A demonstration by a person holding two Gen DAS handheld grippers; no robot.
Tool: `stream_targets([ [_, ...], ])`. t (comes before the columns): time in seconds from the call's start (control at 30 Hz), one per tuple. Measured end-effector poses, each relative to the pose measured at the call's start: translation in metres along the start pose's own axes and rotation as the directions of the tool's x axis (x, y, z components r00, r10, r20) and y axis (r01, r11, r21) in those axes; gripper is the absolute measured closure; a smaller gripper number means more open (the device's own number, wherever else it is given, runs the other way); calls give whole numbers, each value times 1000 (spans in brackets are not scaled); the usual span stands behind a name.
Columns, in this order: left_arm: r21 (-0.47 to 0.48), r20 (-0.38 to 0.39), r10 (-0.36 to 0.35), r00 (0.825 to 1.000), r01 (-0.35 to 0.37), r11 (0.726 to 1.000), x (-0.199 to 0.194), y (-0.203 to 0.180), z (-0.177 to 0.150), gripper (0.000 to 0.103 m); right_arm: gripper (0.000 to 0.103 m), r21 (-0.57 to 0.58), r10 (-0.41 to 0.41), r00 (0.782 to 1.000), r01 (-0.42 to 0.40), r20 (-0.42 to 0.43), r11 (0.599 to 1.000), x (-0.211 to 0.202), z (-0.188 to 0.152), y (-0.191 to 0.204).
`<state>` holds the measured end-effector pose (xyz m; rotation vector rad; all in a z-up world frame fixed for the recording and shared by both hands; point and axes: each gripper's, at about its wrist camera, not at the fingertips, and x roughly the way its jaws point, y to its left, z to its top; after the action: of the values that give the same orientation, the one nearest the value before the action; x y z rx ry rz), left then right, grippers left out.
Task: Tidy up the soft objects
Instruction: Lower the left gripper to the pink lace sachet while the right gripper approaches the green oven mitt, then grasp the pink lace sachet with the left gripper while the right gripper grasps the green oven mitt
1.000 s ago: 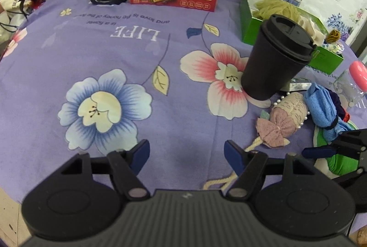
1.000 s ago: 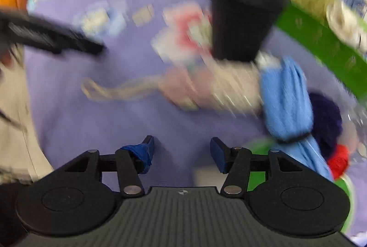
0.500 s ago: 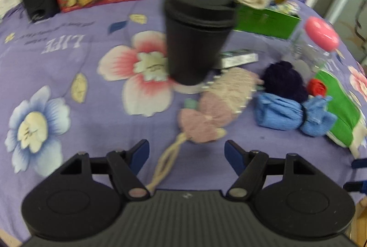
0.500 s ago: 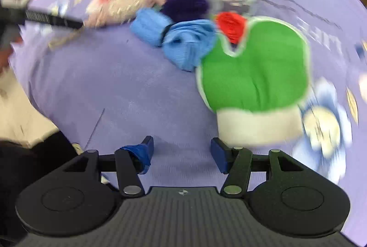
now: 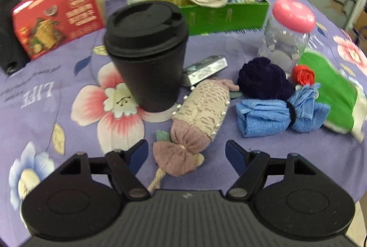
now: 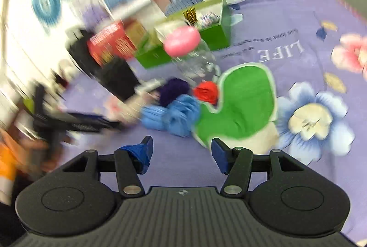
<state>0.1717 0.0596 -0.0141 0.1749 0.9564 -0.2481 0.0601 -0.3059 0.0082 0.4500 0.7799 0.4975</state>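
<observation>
Purple floral cloth covers the table under both grippers. Off to the left gripper's far left stands a red cracker box, and ahead of its left finger a black lidded cup stands upright on the cloth. The left gripper's fingers are spread apart with nothing between them but the near end of a pink lace pouch, whose bow lies just ahead of the gap; the pads do not touch it. Past the cup sits a green box holding soft items. Ahead of the right finger lies a rolled blue towel, with a dark purple knitted piece touching it behind, a small red rose beside that, and a clear jar with a pink lid farther back. At far right lies a green mitt.

The right wrist view is blurred. The right gripper is likewise held apart and empty; the blue towel lies ahead between its fingers, the green mitt just ahead of its right finger.
</observation>
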Motion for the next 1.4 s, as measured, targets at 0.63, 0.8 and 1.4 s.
stream_targets([
  [0.63, -11, -54, -33, 998, 33, 999, 39, 2, 6, 24, 58, -295, -428, 902, 394, -60, 871, 97, 59, -25],
  [0.8, 3, -46, -58, 997, 58, 998, 43, 3, 6, 15, 58, -191, -373, 922, 350, -101, 917, 116, 67, -34],
  [1.4, 6, -30, -97, 995, 98, 995, 48, 7, 4, 10, 52, -514, -652, 755, 587, 70, 625, 135, 45, 3],
])
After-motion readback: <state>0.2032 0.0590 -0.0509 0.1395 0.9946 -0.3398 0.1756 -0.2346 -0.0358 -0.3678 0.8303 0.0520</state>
